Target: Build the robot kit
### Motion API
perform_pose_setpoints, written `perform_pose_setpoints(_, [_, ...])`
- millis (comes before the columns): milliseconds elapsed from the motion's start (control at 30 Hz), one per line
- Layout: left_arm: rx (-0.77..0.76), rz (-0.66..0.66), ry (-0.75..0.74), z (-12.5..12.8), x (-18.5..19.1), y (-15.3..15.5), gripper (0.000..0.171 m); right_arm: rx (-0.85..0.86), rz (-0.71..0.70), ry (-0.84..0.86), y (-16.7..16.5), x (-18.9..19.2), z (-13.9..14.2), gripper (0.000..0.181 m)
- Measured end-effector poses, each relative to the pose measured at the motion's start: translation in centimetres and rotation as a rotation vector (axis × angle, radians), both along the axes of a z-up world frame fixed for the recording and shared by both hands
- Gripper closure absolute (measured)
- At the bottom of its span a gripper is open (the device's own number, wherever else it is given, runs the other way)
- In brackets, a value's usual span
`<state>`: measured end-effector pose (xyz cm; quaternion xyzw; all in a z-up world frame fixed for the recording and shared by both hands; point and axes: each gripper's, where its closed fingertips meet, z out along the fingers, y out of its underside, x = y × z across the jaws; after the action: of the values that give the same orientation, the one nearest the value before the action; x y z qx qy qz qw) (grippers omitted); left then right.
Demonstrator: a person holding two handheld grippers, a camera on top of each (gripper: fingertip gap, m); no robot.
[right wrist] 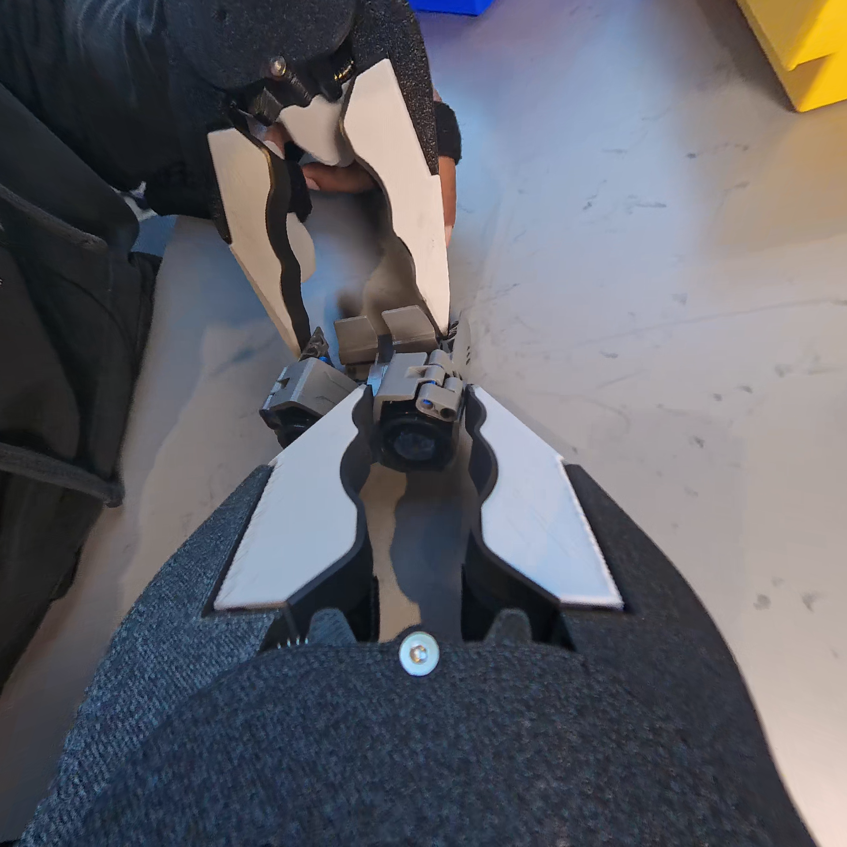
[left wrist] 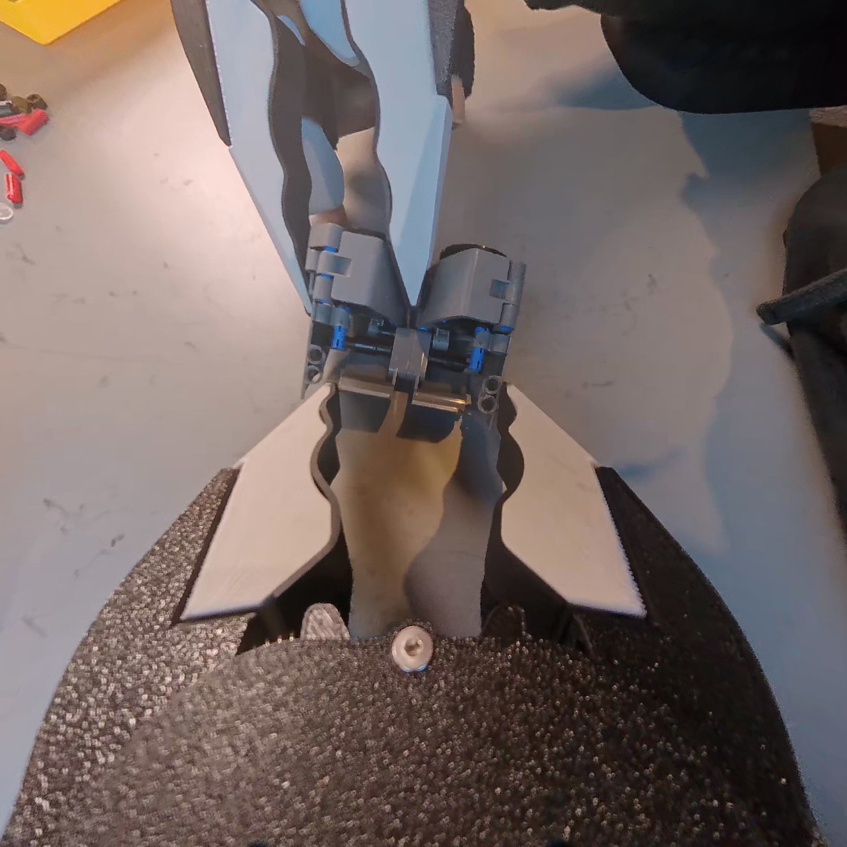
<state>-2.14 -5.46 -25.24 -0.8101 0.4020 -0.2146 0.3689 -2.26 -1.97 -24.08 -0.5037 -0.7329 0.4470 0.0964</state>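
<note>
Both tongs are clamped on the same thing here: a small grey brick-built model (left wrist: pixel 408 348) (right wrist: pixel 398 380) with blue pins and a black round bit on one end. It sits out on the open middle of the counter (left wrist: pixel 137 321) (right wrist: pixel 641 275), well away from any edge. I can't tell if it's resting on the surface or lifted just off it.

The left tongs (left wrist: pixel 419 394) are at a medium width, pinching one end of the model. The right tongs (right wrist: pixel 417 394) are closed narrower around one of the two grey blocks, the one with the black round end. The two grippers meet almost tip to tip, so there's hardly any spare room.

My take: the model looks hinged and pinned, so squeeze evenly and keep both grips square or it'll probably fold or pop apart.

Loose red pieces (left wrist: pixel 23 121) and a yellow bin (left wrist: pixel 41 18) (right wrist: pixel 802 46) are well apart, off toward the counter's sides.
</note>
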Motion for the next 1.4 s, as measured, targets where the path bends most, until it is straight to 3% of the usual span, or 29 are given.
perform_pose_setpoints(167, [0.007,-0.009,0.013,-0.1,0.0,-0.1,0.102,-0.24,-0.089,-0.038,0.4,-0.4,0.9,0.143])
perform_pose_setpoints(300, [0.009,-0.002,0.0,0.1,0.0,0.0,0.102,-0.303,-0.116,-0.048,0.5,-0.5,1.1,0.143])
perform_pose_setpoints(833, [0.015,-0.011,-0.001,0.1,0.0,-0.1,0.103,-0.014,0.069,-0.14,0.2,0.3,0.3,0.139])
perform_pose_setpoints(1033, [0.02,-0.009,0.0,0.2,0.0,0.0,0.103,0.05,0.075,-0.238,0.2,-0.2,-0.3,0.143])
perform_pose_setpoints(1200, [0.032,-0.013,0.005,0.3,0.0,0.0,0.103,0.104,0.044,-0.233,0.9,-1.1,0.5,0.14])
perform_pose_setpoints(1400, [0.041,-0.001,-0.001,0.6,-0.1,0.2,0.103,0.175,0.056,-0.264,0.8,-1.1,0.0,0.15])
